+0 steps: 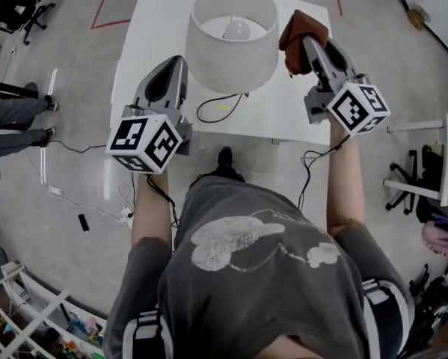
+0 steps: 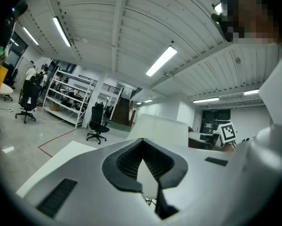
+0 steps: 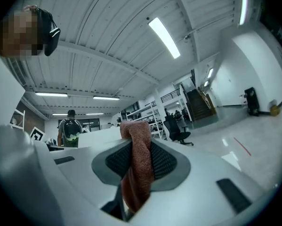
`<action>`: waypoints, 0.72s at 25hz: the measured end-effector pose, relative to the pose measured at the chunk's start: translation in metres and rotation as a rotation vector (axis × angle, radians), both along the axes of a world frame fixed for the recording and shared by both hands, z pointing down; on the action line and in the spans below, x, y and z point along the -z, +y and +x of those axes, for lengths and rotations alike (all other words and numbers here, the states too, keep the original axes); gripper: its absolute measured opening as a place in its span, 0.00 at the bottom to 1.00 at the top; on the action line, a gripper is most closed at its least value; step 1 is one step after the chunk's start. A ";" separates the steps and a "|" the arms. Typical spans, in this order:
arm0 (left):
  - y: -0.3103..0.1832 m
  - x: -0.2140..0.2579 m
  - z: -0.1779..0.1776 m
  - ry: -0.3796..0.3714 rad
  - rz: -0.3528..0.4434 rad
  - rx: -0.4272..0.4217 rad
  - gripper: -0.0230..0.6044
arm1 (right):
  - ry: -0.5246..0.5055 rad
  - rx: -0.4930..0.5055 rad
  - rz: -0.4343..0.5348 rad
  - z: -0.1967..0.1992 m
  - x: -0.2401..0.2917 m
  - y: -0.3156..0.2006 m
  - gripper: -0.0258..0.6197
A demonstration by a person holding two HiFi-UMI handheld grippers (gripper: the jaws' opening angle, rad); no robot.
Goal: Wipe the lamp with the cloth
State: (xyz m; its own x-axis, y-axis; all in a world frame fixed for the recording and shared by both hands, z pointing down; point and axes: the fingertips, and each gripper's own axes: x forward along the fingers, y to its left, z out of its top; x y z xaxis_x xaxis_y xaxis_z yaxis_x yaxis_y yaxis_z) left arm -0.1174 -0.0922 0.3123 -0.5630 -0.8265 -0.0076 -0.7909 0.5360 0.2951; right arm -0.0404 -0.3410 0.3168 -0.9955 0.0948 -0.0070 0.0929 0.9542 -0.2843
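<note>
- Head view: the lamp (image 1: 232, 36) stands at the far middle of the white table (image 1: 152, 28), with its pale shade open towards you and the bulb showing inside. Your right gripper (image 1: 310, 45) is at the shade's 3 o'clock with the rust-coloured cloth (image 1: 301, 30) bunched at its tip. The cloth is just beside the shade wall, but contact cannot be judged from here. Your left gripper (image 1: 176, 67) sits at the shade's 8 o'clock, close to it.
- Left gripper view: your left gripper's (image 2: 141, 142) fingers meet at the tips with nothing between them. The shade rises just past them, towards 1 o'clock.
- Right gripper view: your right gripper's (image 3: 136, 142) fingers are clamped on the cloth (image 3: 140, 166), which stands up in a twisted fold between the pads.
- Progress, as a judgement: you have the cloth and it is at the lamp, but no picture shows any part already wiped. The shade, including the side at 9 o'clock, and the base hidden beneath it are probably all left to do.
</note>
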 end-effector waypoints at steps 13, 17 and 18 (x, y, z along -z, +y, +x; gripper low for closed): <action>-0.023 -0.004 -0.019 0.015 0.005 -0.015 0.05 | 0.003 0.101 0.029 -0.043 -0.007 -0.009 0.17; -0.019 -0.002 -0.011 0.012 0.000 0.073 0.05 | 0.071 0.165 0.006 -0.039 -0.036 -0.012 0.17; -0.019 -0.002 -0.008 0.011 -0.001 0.099 0.05 | 0.080 0.187 -0.003 -0.039 -0.042 -0.013 0.17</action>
State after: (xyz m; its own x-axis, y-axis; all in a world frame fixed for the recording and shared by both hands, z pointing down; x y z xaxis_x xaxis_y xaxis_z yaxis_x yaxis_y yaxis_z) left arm -0.1255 -0.1112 0.3140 -0.6421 -0.7666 -0.0006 -0.7308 0.6118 0.3028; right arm -0.0790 -0.3535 0.3589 -0.9580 0.2780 0.0706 0.2453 0.9217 -0.3006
